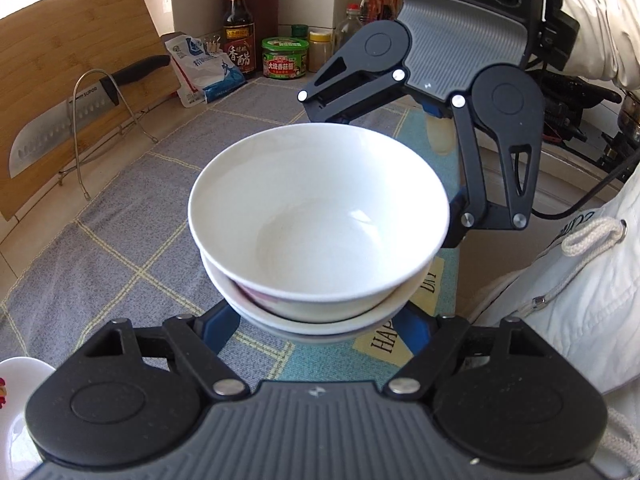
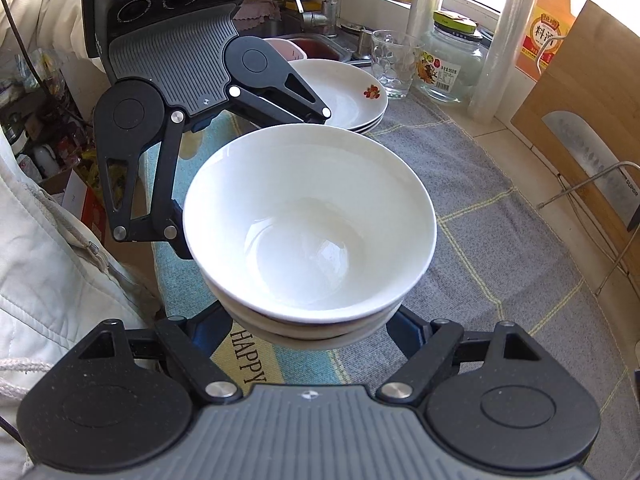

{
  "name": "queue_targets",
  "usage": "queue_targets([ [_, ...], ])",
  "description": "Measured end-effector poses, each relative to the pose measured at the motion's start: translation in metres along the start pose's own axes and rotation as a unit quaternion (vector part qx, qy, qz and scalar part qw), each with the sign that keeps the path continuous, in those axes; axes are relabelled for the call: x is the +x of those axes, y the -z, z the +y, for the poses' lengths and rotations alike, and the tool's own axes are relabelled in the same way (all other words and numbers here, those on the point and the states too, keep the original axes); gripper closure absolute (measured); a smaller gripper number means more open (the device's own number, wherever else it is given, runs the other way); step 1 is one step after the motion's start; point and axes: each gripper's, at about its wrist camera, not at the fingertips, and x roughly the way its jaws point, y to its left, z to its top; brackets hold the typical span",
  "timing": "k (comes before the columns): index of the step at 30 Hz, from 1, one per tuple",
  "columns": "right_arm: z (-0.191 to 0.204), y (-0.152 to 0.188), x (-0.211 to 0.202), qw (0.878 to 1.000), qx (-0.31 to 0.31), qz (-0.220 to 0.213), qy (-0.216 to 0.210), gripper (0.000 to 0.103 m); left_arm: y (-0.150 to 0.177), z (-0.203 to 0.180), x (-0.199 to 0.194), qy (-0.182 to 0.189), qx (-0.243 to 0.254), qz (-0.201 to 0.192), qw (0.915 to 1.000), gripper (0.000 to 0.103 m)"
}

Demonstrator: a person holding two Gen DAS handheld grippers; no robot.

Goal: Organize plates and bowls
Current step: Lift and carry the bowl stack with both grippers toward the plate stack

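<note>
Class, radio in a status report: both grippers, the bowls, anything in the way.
Left gripper and right gripper spread wide around the bowl stack from opposite sides. Top bowl nested, slightly tilted. Plate stack stands apart behind.

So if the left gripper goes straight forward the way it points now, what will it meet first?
The stacked white bowls, which already sit between the left gripper's open fingers, the lower bowl first. Beyond them stands the right gripper, though depth there is unclear.

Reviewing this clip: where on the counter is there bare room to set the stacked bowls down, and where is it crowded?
Free: the grey checked cloth between the stacked bowls and the knife rack, and the stretch in front of the cutting board. Crowded: the back edge with vinegar bottle and green-lidded tub, and near the stacked plates, glass and jar.
</note>
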Motion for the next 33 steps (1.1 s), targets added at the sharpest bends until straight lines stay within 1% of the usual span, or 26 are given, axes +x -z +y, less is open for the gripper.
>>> queue_targets([
  [5,-0.002,-0.008,0.005,0.999,-0.037,-0.005,-0.027,0.016,0.005,-0.005,-0.006,-0.031,-0.032,0.003,0.9990,0.021],
  [8,-0.004,-0.016,0.010,0.997,-0.065,-0.008,-0.046,0.016,0.010,-0.009,-0.013,-0.053,-0.058,0.005,0.9969,0.021],
  [12,-0.010,-0.033,0.017,0.991,-0.107,-0.014,-0.076,0.016,0.017,-0.012,-0.025,-0.089,-0.095,0.004,0.9915,0.021],
  [15,-0.010,-0.053,0.025,0.986,-0.135,-0.019,-0.099,0.016,0.026,-0.012,-0.040,-0.113,-0.122,0.001,0.9861,0.021],
  [17,-0.008,-0.068,0.032,0.983,-0.147,-0.023,-0.108,0.016,0.034,-0.009,-0.051,-0.127,-0.131,0.000,0.9832,0.021],
  [21,-0.004,-0.103,0.053,0.980,-0.161,-0.036,-0.108,0.016,0.056,0.008,-0.073,-0.152,-0.134,0.000,0.9792,0.021],
  [23,-0.001,-0.122,0.064,0.980,-0.164,-0.039,-0.105,0.016,0.068,0.018,-0.084,-0.159,-0.130,-0.001,0.9786,0.021],
  [27,0.001,-0.154,0.086,0.981,-0.163,-0.045,-0.091,0.016,0.088,0.046,-0.105,-0.164,-0.121,-0.002,0.9791,0.021],
  [33,-0.002,-0.183,0.116,0.986,-0.149,-0.046,-0.066,0.016,0.105,0.086,-0.117,-0.160,-0.099,0.002,0.9822,0.021],
])
